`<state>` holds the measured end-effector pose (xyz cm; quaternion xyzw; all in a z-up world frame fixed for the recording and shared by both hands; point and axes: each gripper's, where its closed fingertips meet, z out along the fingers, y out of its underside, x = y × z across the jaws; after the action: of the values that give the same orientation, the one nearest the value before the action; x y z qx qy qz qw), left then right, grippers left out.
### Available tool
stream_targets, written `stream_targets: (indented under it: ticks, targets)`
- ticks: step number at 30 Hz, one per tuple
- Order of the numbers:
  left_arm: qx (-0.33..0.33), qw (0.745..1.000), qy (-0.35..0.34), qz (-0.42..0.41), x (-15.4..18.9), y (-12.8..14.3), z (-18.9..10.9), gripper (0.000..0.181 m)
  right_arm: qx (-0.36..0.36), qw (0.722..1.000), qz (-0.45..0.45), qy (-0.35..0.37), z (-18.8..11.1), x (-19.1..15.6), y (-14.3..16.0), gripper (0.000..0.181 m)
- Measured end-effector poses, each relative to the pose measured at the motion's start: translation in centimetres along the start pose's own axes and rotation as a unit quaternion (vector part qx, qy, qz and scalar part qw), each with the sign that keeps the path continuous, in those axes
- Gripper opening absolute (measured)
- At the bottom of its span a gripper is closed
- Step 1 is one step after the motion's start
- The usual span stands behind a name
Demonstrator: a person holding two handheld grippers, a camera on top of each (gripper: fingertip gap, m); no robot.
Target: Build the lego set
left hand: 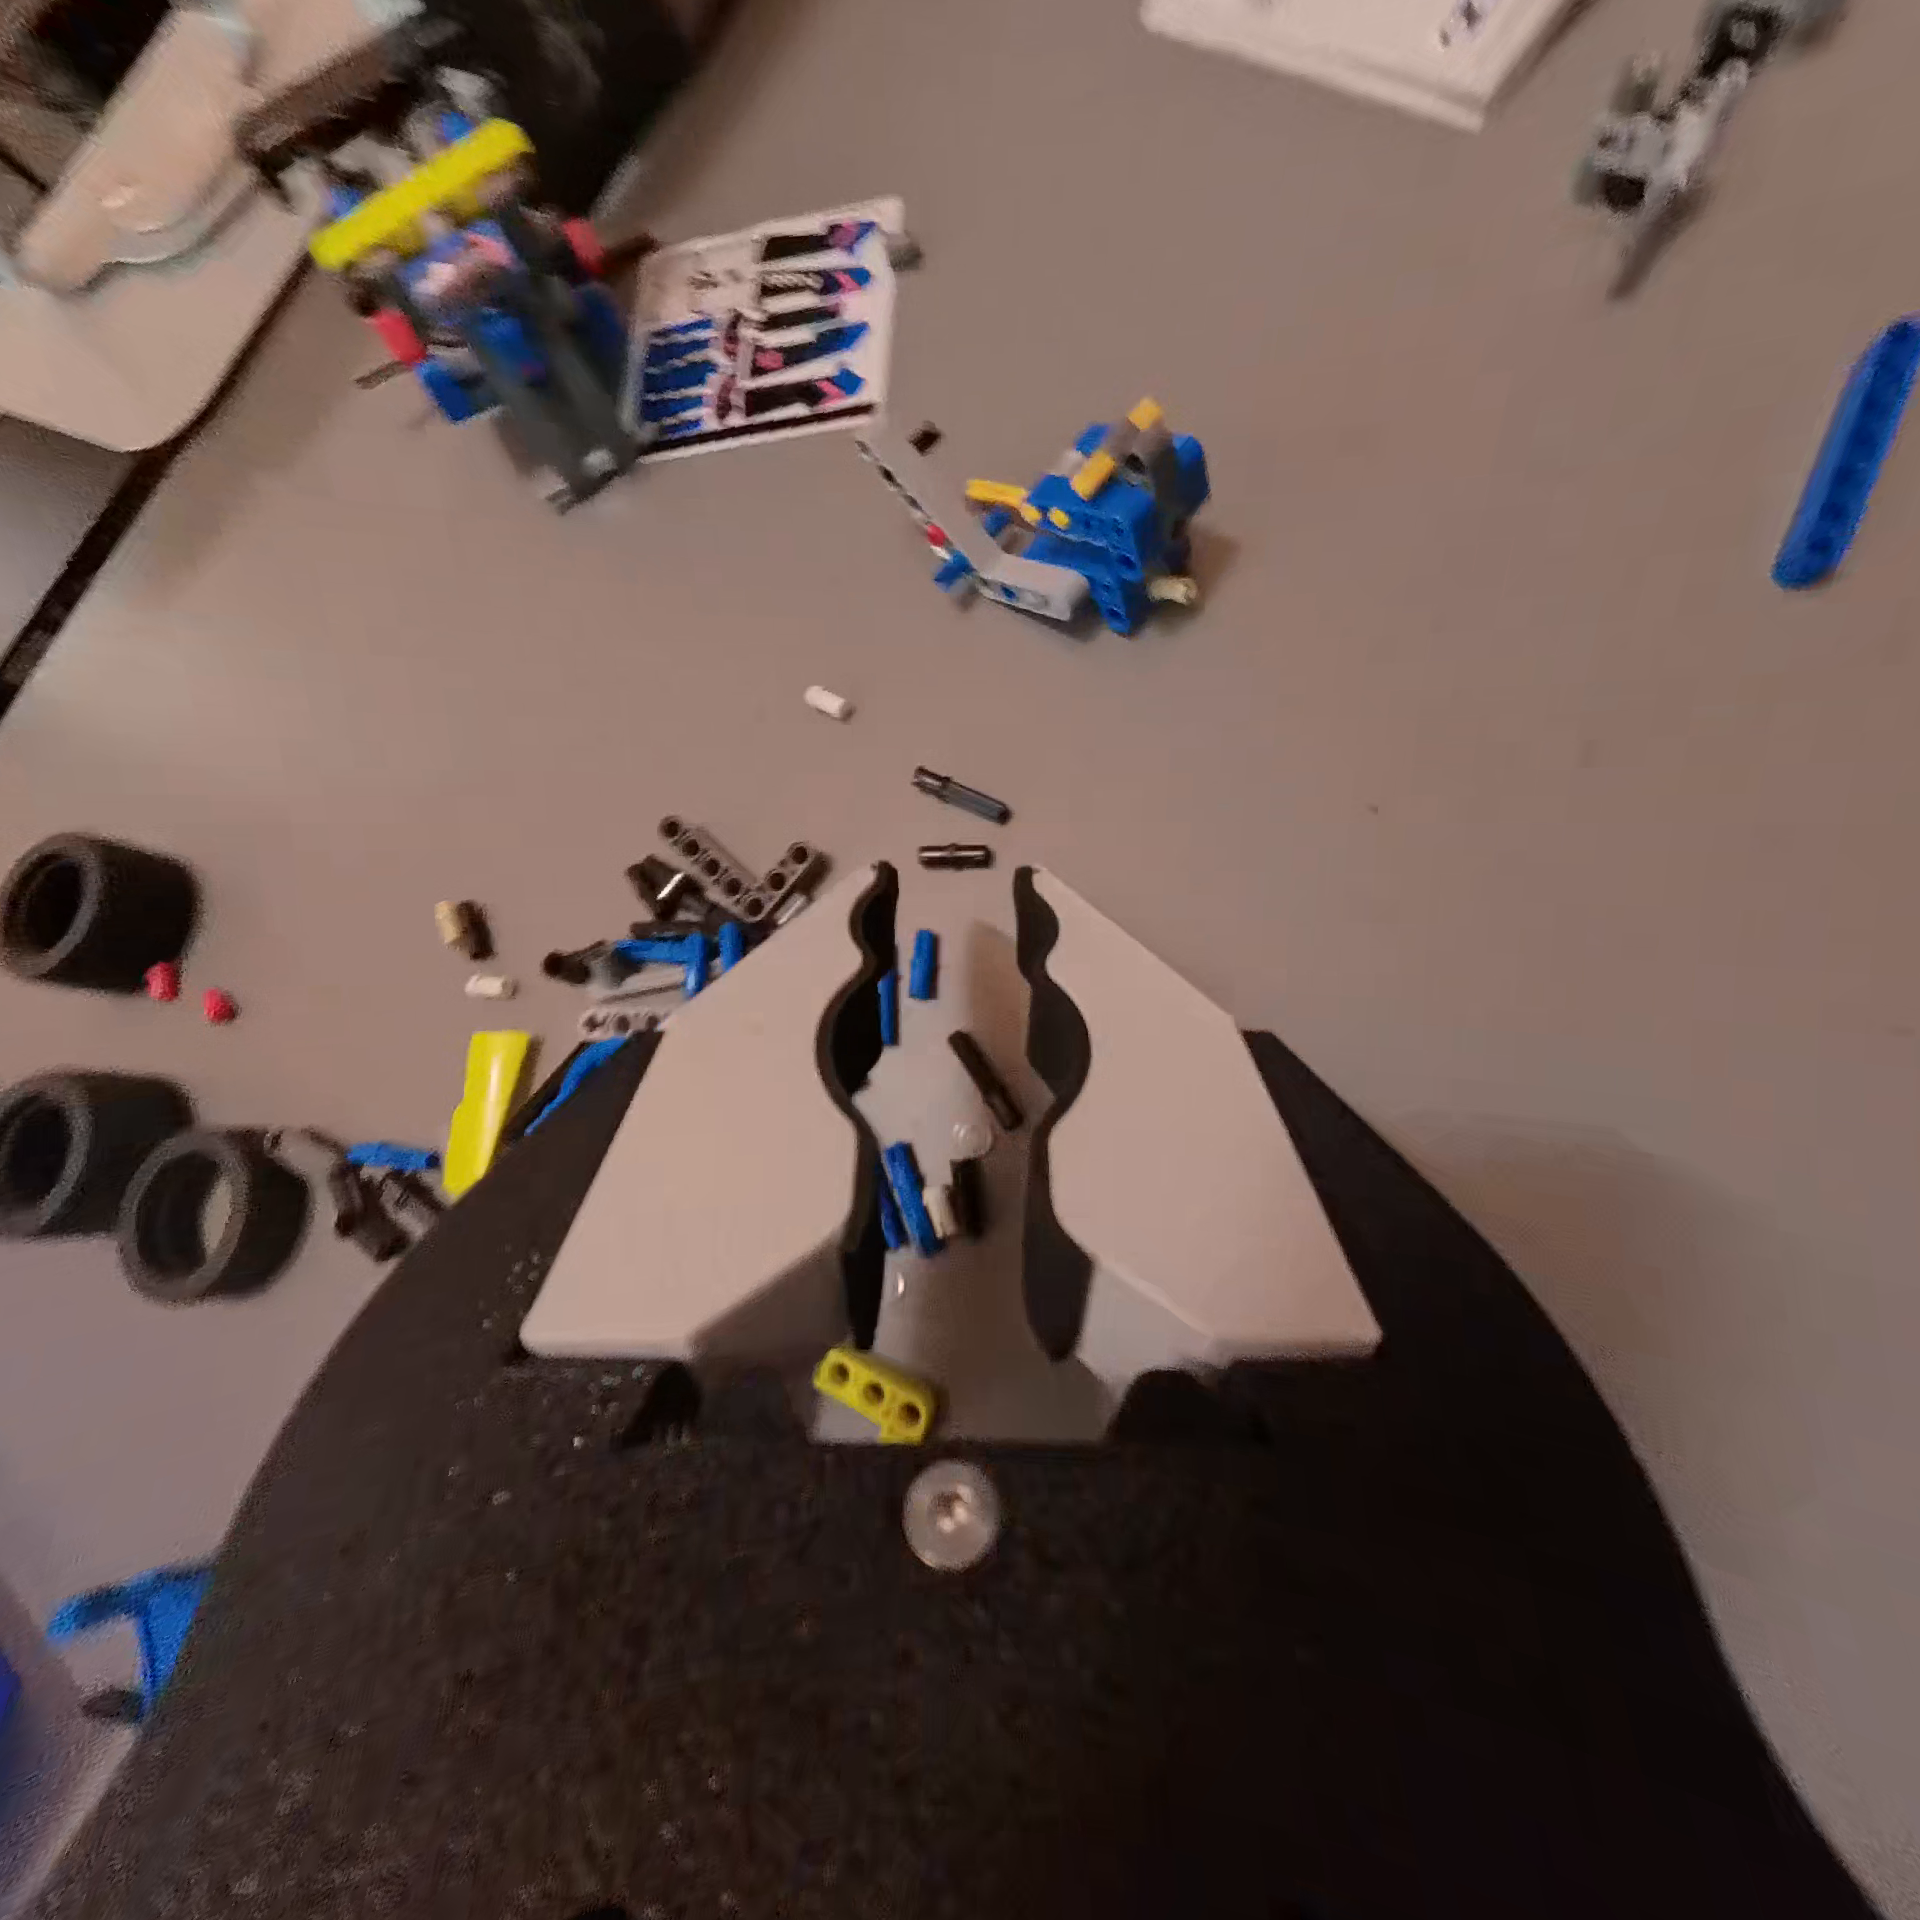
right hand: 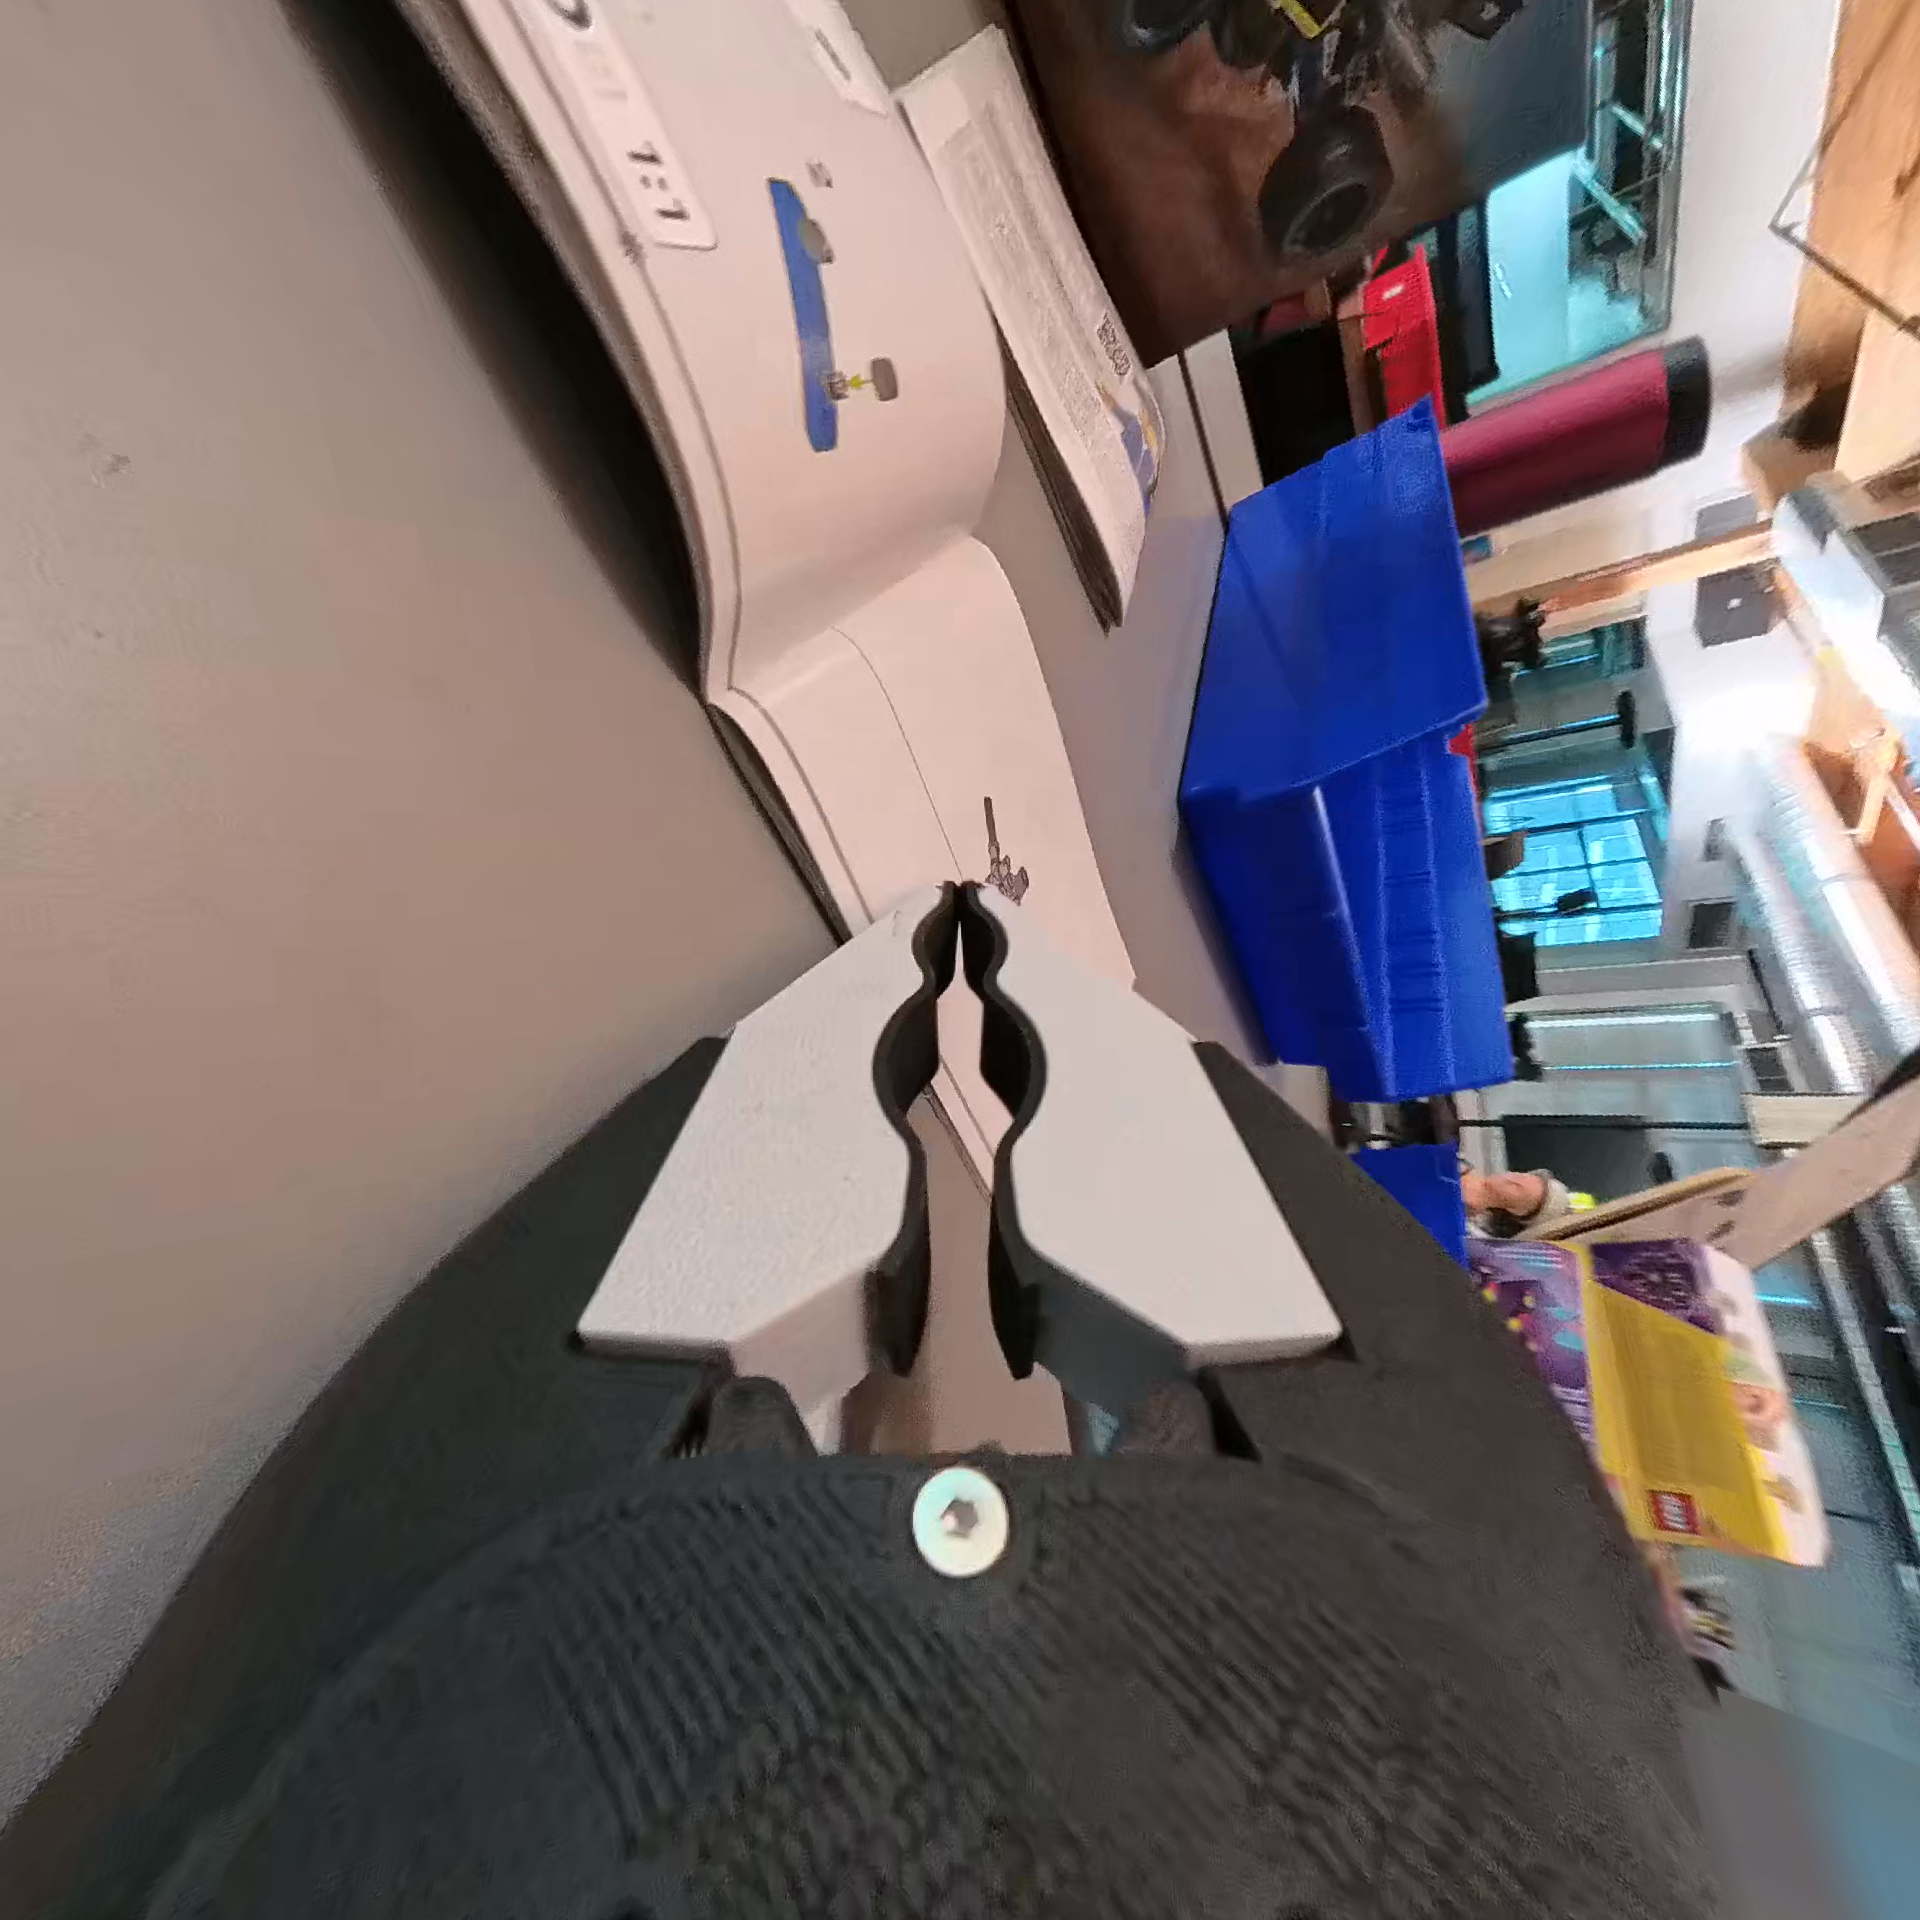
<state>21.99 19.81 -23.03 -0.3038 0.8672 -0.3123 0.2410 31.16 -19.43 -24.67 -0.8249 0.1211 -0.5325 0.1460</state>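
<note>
In the left wrist view my left gripper (left hand: 956, 883) is open and empty, hovering above a scatter of small black, blue and grey pins and beams (left hand: 717, 914) on the grey table. A small blue and yellow sub-assembly (left hand: 1101, 520) lies farther ahead. A taller blue, grey and yellow build (left hand: 488, 301) stands at the far left, next to a sticker sheet (left hand: 769, 332). A long blue beam (left hand: 1849, 457) lies at the right. In the right wrist view my right gripper (right hand: 958, 891) is shut with nothing seen between its tips, rolled sideways before the open instruction booklet (right hand: 831, 436).
Three black tyres (left hand: 94, 904) (left hand: 62, 1143) (left hand: 208, 1216) and two red pins (left hand: 187, 992) lie at the left. A grey sub-assembly (left hand: 1662, 145) lies far right, near the booklet (left hand: 1371, 52). Blue bins (right hand: 1351, 790) and a set box (right hand: 1683, 1413) sit beyond the table. My right fingertips sit around 40 cm from my left ones. Measured from the fingertips, the long blue beam (left hand: 1849, 457) is 15 cm or so from the left gripper and 25 cm from the right.
</note>
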Motion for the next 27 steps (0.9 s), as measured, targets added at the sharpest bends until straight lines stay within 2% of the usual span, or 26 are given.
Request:
stream_targets:
  ticks: [3,8,13,18,27]
  targets:
    - [-0.023,0.999,0.018,0.025,0.1,0.1,1.3,0.020,-0.001,1.000,-0.005,0.004,0.0,0.0,0.0,0.000]
    - [-0.060,0.996,0.044,0.057,-0.6,0.7,1.9,0.019,-0.001,1.000,-0.003,0.003,0.1,0.1,0.0,0.000]
    - [-0.079,0.992,0.091,0.041,-0.1,1.0,2.5,0.019,0.001,1.000,-0.002,0.003,0.1,0.1,0.0,0.000]
    - [-0.088,0.992,0.086,0.015,0.1,1.1,2.7,0.017,0.002,1.000,-0.004,0.003,0.1,0.0,0.0,0.000]
    - [-0.089,0.994,0.063,0.025,0.6,0.7,2.9,0.013,0.006,1.000,-0.005,0.003,0.1,0.0,-0.1,0.000]
